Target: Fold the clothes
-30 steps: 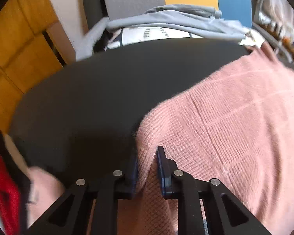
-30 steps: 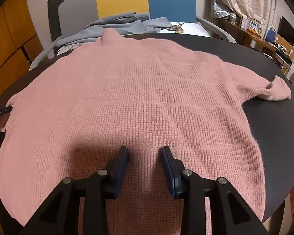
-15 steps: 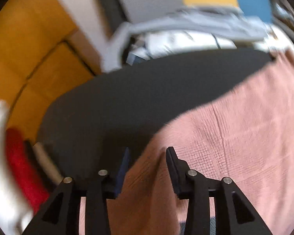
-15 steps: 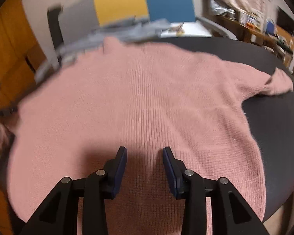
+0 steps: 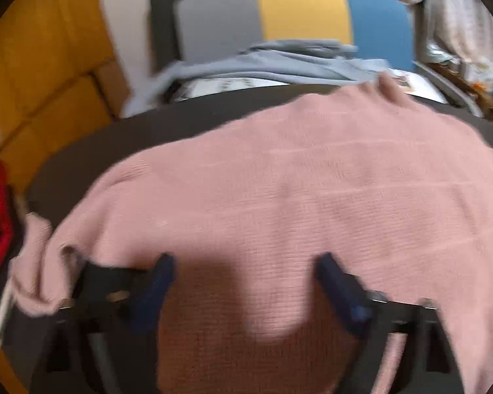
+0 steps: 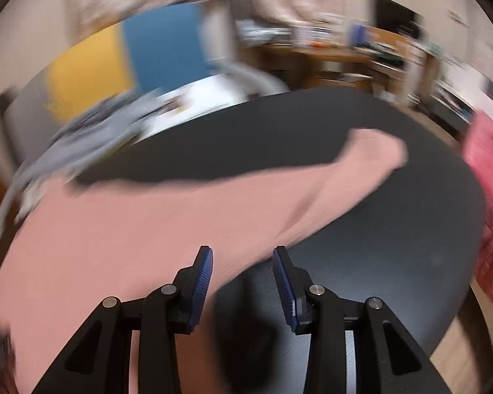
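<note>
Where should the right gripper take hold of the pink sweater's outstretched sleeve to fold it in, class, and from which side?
Probably at the cuff of the pink sweater: it lies flat, free-ended on the black table. Come from above, from its open far end.

left wrist view: looks steeply down from close above the pink sweater [image 5: 279, 190] toward the striped chair [image 5: 295, 16] beyond the black table [image 5: 187, 115].
right wrist view: tilted, close over the table's right part, blurred, facing a sleeve [image 6: 361, 161].
shared: sweater, table, chair.
</note>
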A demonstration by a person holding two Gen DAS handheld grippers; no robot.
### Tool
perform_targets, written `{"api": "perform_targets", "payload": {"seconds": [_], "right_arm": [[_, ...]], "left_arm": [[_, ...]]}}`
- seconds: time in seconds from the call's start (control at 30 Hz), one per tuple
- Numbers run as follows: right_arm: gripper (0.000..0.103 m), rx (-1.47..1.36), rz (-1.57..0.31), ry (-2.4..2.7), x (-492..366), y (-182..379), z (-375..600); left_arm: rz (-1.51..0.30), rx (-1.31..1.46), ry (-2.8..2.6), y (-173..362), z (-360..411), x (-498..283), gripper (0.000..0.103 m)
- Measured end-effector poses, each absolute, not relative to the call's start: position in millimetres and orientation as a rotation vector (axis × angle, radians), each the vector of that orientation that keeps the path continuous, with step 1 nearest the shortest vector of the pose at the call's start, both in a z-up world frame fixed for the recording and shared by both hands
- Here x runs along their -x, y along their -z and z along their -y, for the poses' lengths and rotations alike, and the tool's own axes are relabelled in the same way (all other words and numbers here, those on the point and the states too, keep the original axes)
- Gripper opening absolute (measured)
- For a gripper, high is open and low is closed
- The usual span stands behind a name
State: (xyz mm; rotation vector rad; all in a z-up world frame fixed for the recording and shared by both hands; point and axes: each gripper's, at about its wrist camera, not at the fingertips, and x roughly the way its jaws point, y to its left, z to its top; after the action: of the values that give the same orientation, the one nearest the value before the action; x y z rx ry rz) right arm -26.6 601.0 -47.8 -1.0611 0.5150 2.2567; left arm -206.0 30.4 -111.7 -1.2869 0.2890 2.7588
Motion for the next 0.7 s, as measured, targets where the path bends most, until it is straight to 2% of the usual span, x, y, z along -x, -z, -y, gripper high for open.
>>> {"api": "perform_targets", "payload": {"seconds": [0.17, 0.37, 0.57, 0.63, 0.67, 0.7], "right_arm": [[0.044, 1.154, -0.568, -2.028, 74, 66, -704], [0.044, 1.162, -0.570, -1.927, 110, 90, -748], [0.043, 1.216, -0.487, -1.816, 121, 108, -770], [0.022, 1.183, -0.495, -1.833, 114, 106, -774], [0.017, 1.170, -0.504, -1.847, 108, 104, -775], [0.008, 1.147, -0.528, -1.869, 101, 102, -777]], "left_arm": [[0.019, 1.374, -2.685, 119, 0, 215, 0.103], [-0.023, 1.355, -2.711, 121, -14, 201, 0.103], [-0.024, 1.354, -2.714, 123, -13, 199, 0.103], [-0.025, 1.354, -2.715, 124, -17, 206, 0.103], [-0.027, 1.354, -2.716, 123, -17, 206, 0.103], [-0.031, 1.353, -2.718, 123, -16, 204, 0.103]]}}
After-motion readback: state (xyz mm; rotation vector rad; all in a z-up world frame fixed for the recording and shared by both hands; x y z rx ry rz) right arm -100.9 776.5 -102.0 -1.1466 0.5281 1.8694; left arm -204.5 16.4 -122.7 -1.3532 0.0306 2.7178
